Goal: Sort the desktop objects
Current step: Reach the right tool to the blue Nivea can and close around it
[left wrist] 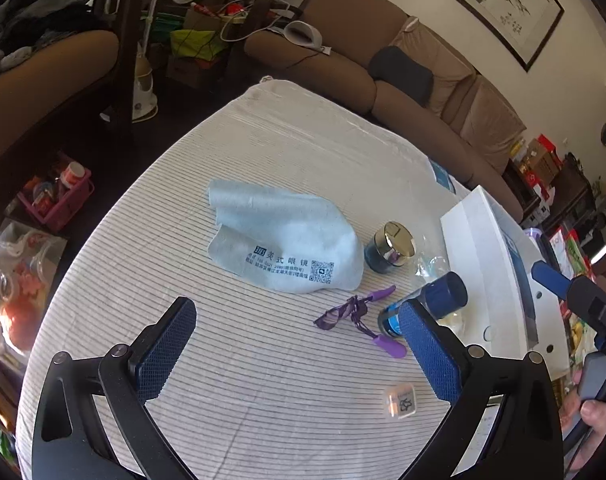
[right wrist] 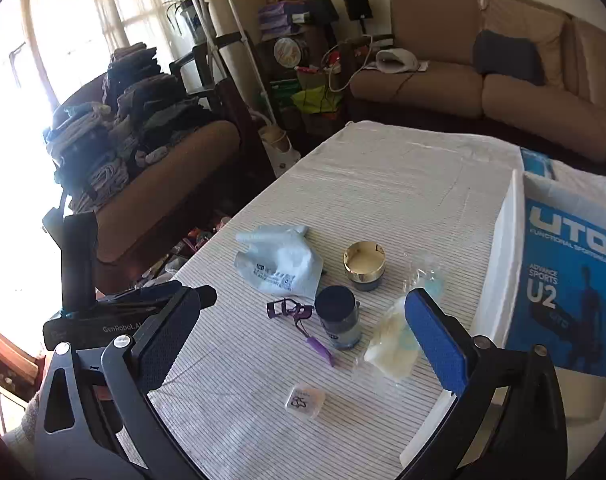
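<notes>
Desktop objects lay clustered on a striped tablecloth [right wrist: 383, 184] just left of a white box [right wrist: 499, 248]. Nearest the box sat a gold-lidded jar [right wrist: 364, 266], likely rigid and weighty, best gripped across its sides. Left of the jar, a soft cloth [left wrist: 279, 236] would crumple; pinch a fold. Both the left gripper [left wrist: 299, 344] and right gripper [right wrist: 303, 336] stood wide and empty.

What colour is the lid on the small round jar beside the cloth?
Shiny gold, on a dark jar; clearest in the left wrist view.
</notes>
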The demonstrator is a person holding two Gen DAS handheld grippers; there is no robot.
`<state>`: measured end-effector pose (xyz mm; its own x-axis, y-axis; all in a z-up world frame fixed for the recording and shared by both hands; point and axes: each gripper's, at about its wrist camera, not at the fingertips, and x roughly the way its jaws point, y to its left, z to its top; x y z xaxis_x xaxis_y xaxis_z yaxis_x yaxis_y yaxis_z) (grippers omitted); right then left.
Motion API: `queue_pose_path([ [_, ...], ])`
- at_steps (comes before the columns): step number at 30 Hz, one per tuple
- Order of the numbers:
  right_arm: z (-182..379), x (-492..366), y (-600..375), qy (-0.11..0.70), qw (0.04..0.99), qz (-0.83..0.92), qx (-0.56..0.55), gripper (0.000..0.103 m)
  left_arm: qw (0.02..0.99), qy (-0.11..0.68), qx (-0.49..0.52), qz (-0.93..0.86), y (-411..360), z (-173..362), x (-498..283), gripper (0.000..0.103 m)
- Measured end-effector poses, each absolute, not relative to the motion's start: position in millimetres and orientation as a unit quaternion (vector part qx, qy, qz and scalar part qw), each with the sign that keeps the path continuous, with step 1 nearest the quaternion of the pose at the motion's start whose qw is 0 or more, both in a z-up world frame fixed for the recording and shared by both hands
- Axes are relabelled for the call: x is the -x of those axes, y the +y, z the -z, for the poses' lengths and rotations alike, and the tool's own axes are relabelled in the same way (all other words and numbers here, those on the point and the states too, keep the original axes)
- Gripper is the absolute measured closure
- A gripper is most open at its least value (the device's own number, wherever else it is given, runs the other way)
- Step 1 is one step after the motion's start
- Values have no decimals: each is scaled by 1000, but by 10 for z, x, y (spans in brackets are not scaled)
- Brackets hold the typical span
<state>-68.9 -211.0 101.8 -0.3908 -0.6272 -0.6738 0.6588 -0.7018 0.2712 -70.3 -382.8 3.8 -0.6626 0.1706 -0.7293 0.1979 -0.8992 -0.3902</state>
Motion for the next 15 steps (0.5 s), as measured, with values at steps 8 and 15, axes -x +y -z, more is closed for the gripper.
queue_pose_path([
  [8, -650, 918, -2222, 16, 381, 816, -435, 11, 6, 192, -455, 870, -3723, 73, 803, 0],
  [15, -368, 1033, -2347, 29, 362, 808, -464, 22, 11, 202, -471, 859, -3688, 158, 833, 0],
])
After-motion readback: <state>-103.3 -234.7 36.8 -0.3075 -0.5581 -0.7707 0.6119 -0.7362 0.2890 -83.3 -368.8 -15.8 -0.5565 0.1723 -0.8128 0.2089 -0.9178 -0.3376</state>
